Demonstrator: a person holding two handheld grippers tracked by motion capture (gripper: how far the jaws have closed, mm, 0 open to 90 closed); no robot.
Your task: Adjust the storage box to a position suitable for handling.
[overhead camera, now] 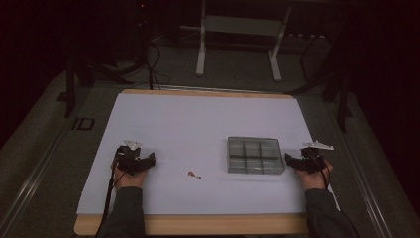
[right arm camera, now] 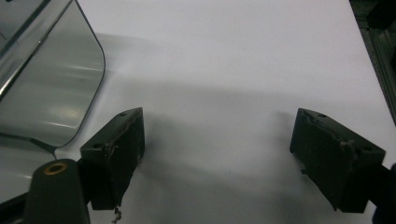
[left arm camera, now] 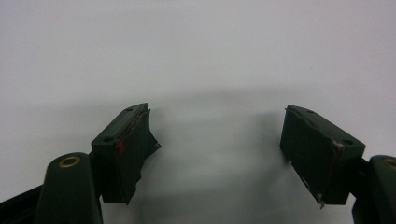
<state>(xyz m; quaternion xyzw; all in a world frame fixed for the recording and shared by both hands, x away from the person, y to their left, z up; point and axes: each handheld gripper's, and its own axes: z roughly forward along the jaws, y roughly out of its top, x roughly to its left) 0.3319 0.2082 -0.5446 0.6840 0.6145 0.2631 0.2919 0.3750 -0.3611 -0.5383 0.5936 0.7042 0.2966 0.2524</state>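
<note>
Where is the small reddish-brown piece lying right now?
In the high view, the small reddish-brown piece lies loose on the white table sheet, between the left gripper and the clear compartment box.

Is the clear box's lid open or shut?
Shut, it looks like. In the high view the box lies flat with a see-through lid over its compartments; the right gripper view shows that smooth lid from up close.
</note>
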